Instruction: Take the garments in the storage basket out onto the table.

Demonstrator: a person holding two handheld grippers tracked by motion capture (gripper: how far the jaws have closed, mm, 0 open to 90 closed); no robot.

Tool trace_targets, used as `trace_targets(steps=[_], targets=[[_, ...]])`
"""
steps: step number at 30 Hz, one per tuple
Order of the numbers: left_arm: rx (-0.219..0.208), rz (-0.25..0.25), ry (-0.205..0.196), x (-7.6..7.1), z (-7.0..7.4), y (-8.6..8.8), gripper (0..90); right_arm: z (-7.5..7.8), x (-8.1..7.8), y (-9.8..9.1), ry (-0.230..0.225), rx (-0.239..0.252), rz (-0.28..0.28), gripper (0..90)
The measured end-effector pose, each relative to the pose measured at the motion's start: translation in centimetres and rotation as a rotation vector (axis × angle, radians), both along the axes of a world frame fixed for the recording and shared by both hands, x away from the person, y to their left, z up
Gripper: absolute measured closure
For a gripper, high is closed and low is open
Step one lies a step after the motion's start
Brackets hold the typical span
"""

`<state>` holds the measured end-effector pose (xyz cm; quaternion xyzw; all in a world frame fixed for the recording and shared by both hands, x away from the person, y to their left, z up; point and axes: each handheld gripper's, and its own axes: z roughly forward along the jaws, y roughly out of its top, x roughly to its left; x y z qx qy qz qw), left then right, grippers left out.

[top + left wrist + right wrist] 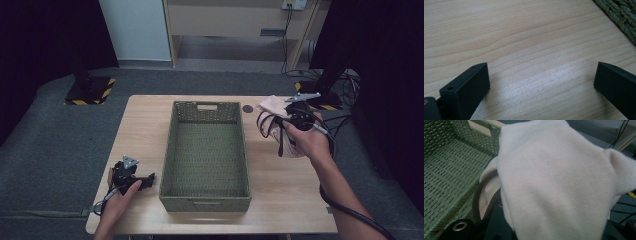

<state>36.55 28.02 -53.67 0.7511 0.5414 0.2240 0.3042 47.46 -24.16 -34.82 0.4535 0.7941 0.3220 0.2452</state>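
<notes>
The right tongs [280,121], clamped on a pale pink cloth [554,177] with a dark strap [477,195], hold it above the tabletop [280,195] just right of the green woven basket [205,200]. The left tongs [541,82] rest wide open and empty on the tabletop left of the basket.

The cloth [554,182] looked soft, a fine-ribbed pale pink knit with dark trim. The basket [205,200] was coarse woven green fibre, the counter [529,37] smooth pale wood with faint sheen, the jaws matt black plastic.
</notes>
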Motion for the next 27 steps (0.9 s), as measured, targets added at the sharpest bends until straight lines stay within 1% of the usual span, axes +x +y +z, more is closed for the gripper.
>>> trace_targets(steps=[5,8,19,23,27], targets=[[0.0,0.0,0.0,0.0,0.0,0.0,0.0,-0.1,0.5,-0.1,0.002,-0.004,-0.005,63.9],[0.0,0.0,0.0,0.0,0.0,0.0,0.0,-0.6,0.9,0.1,0.007,-0.005,-0.005,63.9],[0.0,0.0,0.0,0.0,0.0,0.0,0.0,-4.1,2.6,-0.2,0.058,-0.022,-0.026,63.6],[0.0,0.0,0.0,0.0,0.0,0.0,0.0,-5.0,2.9,-0.3,0.068,-0.031,-0.025,63.6],[0.0,0.0,0.0,0.0,0.0,0.0,0.0,-5.8,3.1,-0.5,0.076,-0.025,-0.029,63.6]])
